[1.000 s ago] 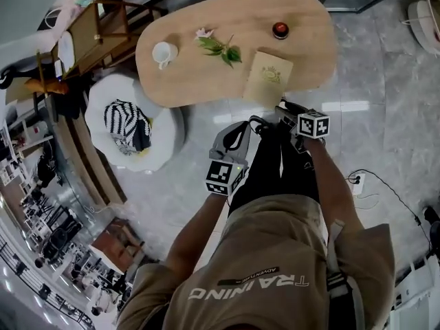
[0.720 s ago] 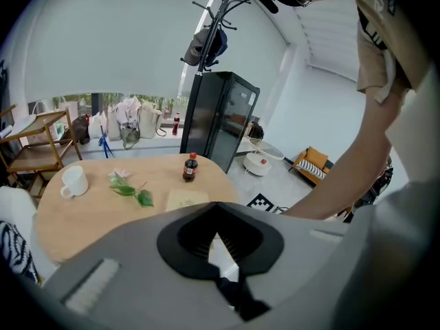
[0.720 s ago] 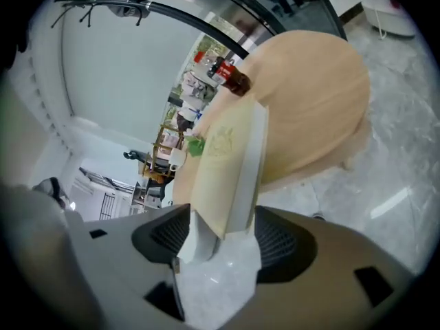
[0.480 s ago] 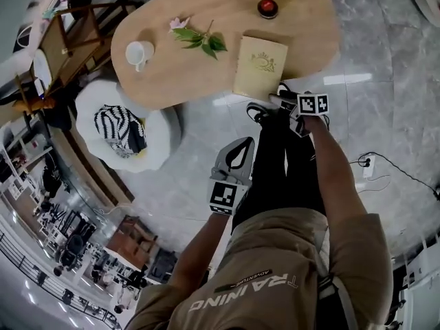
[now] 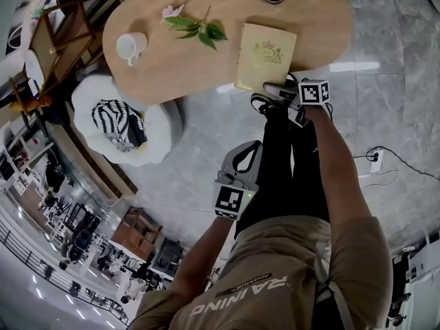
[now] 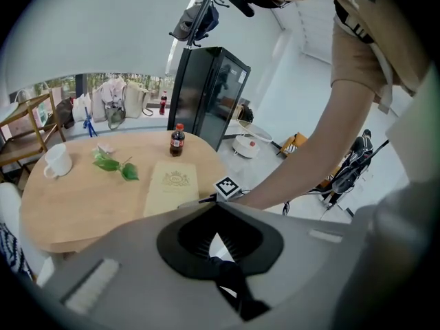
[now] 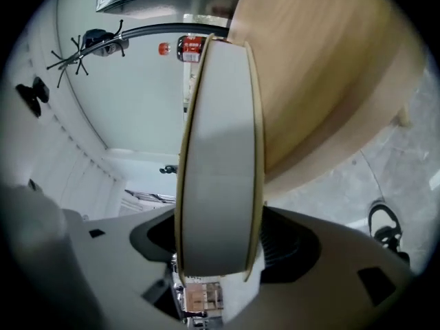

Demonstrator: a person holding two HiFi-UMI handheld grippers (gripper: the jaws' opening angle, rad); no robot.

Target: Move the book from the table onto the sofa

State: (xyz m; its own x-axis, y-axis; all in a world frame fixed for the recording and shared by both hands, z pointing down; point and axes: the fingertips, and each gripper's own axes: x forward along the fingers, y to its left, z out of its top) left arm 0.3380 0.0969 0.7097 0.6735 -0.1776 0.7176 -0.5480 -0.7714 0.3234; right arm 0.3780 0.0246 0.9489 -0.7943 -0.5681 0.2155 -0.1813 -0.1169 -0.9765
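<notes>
Wooden table (image 5: 199, 67) carries the book (image 5: 265, 55), lying flat at the near edge. Right claw (image 5: 276, 91) has just been opening: jaws wide, the book's page edge between them (not clamped). Left claw (image 5: 253, 150) is closed and empty, over the floor, well apart from the table.
</notes>
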